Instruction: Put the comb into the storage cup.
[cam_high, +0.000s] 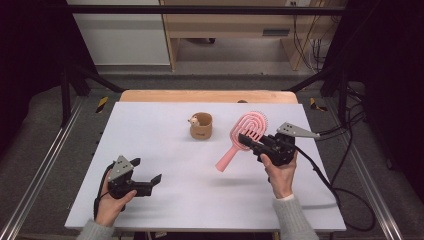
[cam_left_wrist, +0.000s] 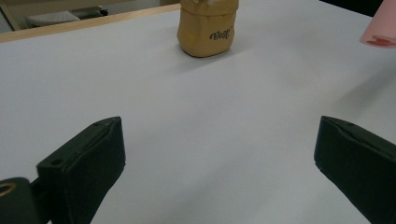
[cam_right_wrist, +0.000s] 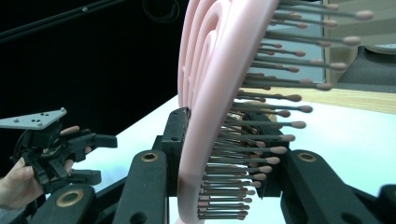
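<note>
Right gripper (cam_high: 248, 140) is clamping the pink brush (cam_high: 243, 135) above the table (cam_high: 165, 200). Left gripper (cam_high: 148, 174) is idling, jaws wide apart. Tan cup (cam_high: 201, 126) is holding a small figure (cam_high: 193, 120).

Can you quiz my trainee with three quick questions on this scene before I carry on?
1. Which tool holds the pink hairbrush, and by which part?
2. True or false: the left tool is closed on the tan cup.
3. Multiple choice: the hairbrush handle is A) resting flat on the white table, B) raised above it, pointing toward the left tool's side, C) standing in the cup.

Key:
1. The right tool, clamped across the brush head with the bristles against one jaw.
2. False: its jaws stand wide apart over bare table, with the cup farther off.
3. B
</note>
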